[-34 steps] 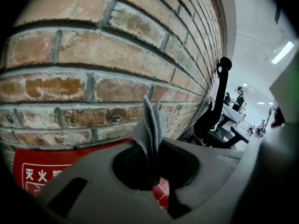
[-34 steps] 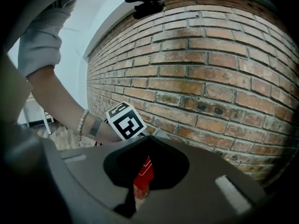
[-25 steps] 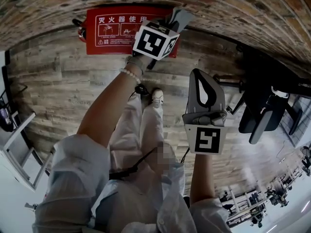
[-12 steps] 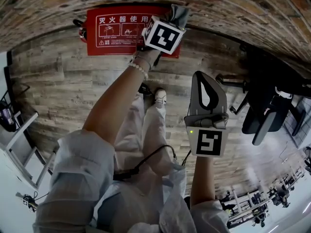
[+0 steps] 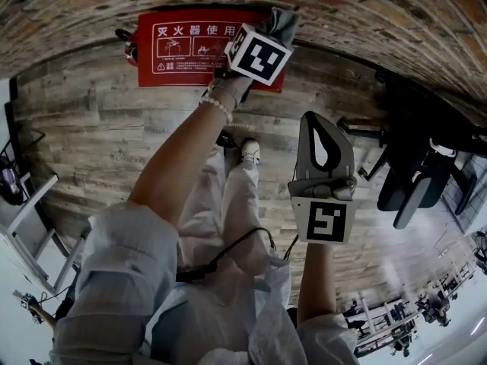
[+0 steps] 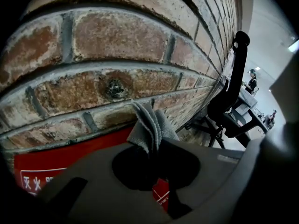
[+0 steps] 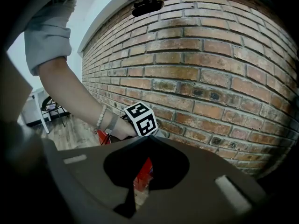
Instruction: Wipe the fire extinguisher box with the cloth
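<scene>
Soft grey cloth [image 5: 282,21] at the fire extinguisher box's [image 5: 183,48] right end.
Left gripper [image 5: 271,32] pinches a bunched fold, hold enough for something so limp; right gripper [image 5: 313,124] hangs back, jaws together on nothing.

- Left arm [image 5: 179,166] stretched forward, forearm bare, bead bracelet [image 5: 215,106] at wrist
- Left gripper [image 5: 275,29] out at full reach, jaws clamped on grey cloth [image 6: 148,125], folds sticking out past the tips
- Right forearm [image 5: 316,284] kept close to body, elbow bent
- Right gripper [image 5: 316,122] held well back from the left one, pointing forward, jaws closed tip to tip, nothing between
</scene>
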`<act>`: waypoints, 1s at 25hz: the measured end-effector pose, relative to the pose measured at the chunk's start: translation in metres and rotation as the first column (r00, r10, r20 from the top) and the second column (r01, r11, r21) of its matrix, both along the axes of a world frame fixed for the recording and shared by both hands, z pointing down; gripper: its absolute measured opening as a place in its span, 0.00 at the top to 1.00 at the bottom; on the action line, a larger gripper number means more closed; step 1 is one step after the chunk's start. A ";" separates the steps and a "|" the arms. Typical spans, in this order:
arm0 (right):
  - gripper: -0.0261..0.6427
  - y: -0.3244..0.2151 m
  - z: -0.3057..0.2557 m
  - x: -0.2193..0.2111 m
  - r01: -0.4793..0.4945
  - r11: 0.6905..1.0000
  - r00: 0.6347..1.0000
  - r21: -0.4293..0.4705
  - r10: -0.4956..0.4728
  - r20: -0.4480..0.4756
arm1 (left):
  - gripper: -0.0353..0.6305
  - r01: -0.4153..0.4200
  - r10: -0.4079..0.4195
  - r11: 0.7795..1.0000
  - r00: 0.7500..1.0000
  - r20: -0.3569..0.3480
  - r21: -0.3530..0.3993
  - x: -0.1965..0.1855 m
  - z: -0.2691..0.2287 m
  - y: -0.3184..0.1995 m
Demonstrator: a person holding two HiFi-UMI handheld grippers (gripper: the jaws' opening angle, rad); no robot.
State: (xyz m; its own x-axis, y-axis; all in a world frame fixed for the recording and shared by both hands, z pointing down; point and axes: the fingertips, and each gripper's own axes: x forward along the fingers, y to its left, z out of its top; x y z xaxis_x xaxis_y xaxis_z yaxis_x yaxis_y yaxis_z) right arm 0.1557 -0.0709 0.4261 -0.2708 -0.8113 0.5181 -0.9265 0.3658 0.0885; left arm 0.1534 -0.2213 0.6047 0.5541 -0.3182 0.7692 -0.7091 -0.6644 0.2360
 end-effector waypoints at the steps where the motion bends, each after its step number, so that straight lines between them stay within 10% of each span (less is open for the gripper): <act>1: 0.95 -0.001 0.000 -0.001 0.001 1.000 1.000 -0.002 -0.001 -0.001 | 0.93 0.000 0.000 1.000 1.000 0.000 -0.001 -0.001 0.000 0.000; 25: 0.95 -0.015 0.009 -0.053 0.126 0.992 0.992 -0.024 -0.126 -0.018 | 0.93 0.031 -0.034 0.998 0.998 0.057 0.053 -0.082 -0.002 -0.021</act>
